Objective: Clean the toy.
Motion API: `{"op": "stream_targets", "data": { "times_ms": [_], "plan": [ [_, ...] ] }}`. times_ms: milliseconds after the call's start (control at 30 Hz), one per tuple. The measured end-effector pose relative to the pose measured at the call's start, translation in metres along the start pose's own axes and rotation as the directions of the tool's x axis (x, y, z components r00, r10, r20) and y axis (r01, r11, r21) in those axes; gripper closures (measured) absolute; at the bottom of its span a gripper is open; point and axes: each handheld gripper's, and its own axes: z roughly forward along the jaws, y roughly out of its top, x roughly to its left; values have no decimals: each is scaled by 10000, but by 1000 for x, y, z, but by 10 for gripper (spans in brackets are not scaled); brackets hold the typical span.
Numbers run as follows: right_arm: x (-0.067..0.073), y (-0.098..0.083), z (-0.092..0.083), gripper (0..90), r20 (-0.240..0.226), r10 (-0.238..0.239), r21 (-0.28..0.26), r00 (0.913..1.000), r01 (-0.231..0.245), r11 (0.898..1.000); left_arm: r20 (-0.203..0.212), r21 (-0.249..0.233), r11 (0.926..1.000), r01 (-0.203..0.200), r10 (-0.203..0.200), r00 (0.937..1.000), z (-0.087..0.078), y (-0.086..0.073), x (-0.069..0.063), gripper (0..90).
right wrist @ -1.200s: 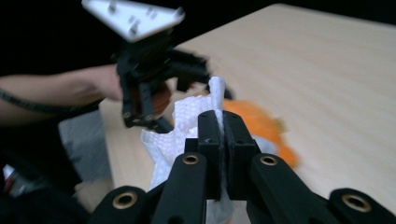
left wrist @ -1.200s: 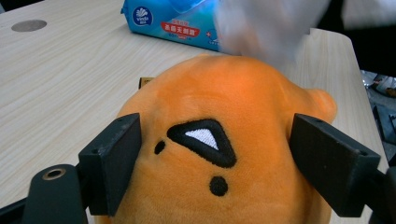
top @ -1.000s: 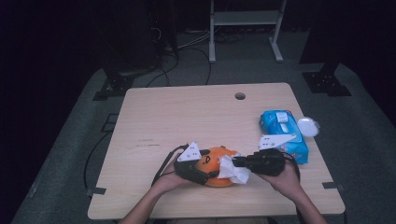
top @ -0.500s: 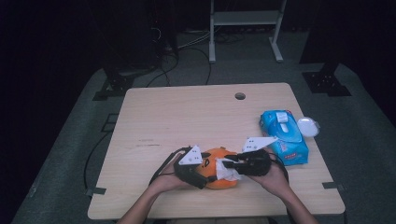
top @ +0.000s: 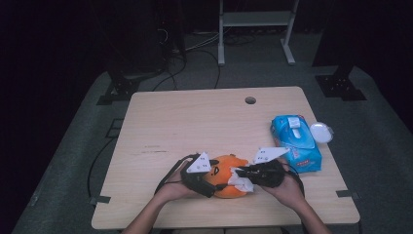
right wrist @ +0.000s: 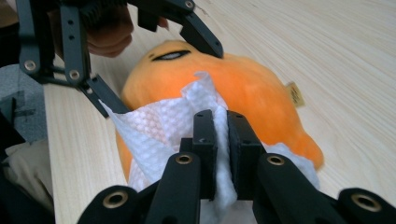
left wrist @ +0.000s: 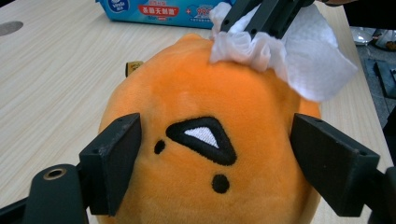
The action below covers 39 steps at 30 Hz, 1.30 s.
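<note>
Plush (top: pixel 229 175) sits at the surface's (top: pixel 195 122) near edge, left tongs (top: pixel 214 183) clamping its sides to steady it while right tongs (top: pixel 242 176), just closed and pinching a wipe (right wrist: pixel 159 126), press it on top, likely cleaning.

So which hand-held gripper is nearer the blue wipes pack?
Right. The right hand-held gripper, pinching a white wipe, lies just beside the blue wipes pack; the left hand-held gripper sits beyond the orange plush.

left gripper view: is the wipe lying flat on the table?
No, the wipe sits bunched on top of the orange plush, pinched by the right gripper.
</note>
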Motion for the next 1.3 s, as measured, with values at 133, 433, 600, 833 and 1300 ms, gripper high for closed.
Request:
{"op": "stream_targets", "data": {
  "times_ms": [133,433,600,833,1300],
  "plan": [
    [-4,-5,-7,842,446,262,144,9987,-268,9995,-103,60,10000,64,-63,9999,0,0,0,176],
    [9,11,6,845,524,28,-377,9986,-9,9993,-253,-23,9991,423,-424,9988,1,-2,1,171],
    [8,4,8,843,415,130,-383,9991,-114,9992,163,4,9990,458,-458,9988,-9,6,6,119],
    [7,-1,2,839,498,162,-431,9986,-141,9990,415,198,9970,744,-752,9963,-12,-3,16,216],
    [12,2,-2,840,805,73,-488,9967,-34,9988,138,-10,9884,1519,-1519,9883,-9,-15,24,230]
  ]
}}
